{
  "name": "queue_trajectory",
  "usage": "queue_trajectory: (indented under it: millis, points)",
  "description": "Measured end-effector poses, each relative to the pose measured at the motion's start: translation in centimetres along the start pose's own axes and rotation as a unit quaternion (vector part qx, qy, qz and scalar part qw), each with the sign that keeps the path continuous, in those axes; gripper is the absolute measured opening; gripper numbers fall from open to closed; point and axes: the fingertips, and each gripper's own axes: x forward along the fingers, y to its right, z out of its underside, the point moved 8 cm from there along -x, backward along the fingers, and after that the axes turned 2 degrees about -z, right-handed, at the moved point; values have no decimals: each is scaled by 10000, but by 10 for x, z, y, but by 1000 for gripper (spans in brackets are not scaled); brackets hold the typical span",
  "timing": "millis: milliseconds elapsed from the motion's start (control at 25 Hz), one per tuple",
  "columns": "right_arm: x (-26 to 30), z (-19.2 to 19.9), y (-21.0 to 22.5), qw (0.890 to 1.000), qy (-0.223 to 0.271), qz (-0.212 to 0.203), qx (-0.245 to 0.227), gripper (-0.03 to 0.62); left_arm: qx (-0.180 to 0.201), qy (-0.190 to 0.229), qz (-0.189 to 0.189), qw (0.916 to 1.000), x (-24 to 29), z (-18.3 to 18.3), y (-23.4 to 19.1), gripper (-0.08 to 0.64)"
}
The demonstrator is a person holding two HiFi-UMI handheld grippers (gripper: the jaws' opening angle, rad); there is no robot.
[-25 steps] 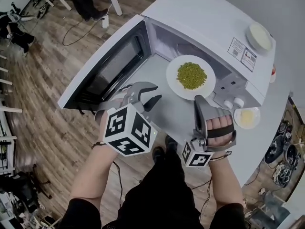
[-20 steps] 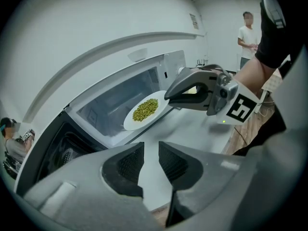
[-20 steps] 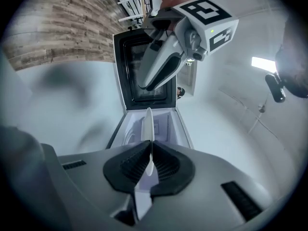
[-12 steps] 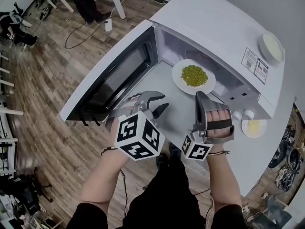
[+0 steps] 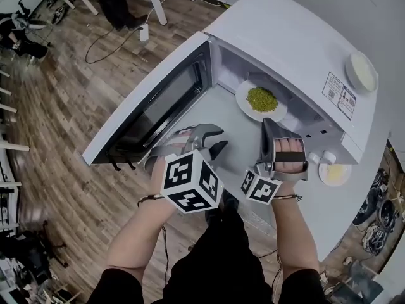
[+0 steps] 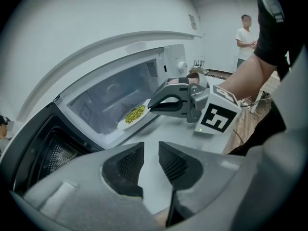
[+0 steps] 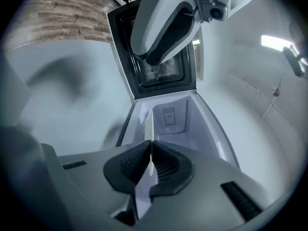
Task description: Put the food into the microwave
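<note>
An open microwave (image 5: 285, 37) fills the head view, its door (image 5: 152, 100) swung out toward 9 o'clock above a grey surface (image 5: 342, 214). A white plate (image 5: 243, 103) is at the cavity's mouth, partly over the floor inside. It lies at 12 o'clock of the right tool (image 5: 269, 124), which pinches the plate's near rim. The left tool (image 5: 212, 141) hovers at 9 o'clock of the right one, its jaws slightly spread on nothing. Green food (image 5: 261, 98) is heaped mid-plate. The step in hand appears to be sliding the plate home. It is best kept level and pushed straight toward 12 o'clock, clear of the side walls, before letting go. Only the right gripper view shows the rim edge-on between the jaws. Only the left gripper view shows the plate side-on, low over the sill, though whether it touches cannot be told.
</note>
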Motion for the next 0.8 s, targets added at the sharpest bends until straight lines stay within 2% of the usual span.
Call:
queue_trajectory:
  millis: [280, 800]
  points:
    - [14, 1, 1, 9988, -162, -452, 96, 21, 247, -139, 195, 9994, -2, -8, 11, 98]
    - [39, -3, 5, 9872, -517, -1506, 124, 23, 3, -330, 284, 9991, -30, -8, 8, 98]
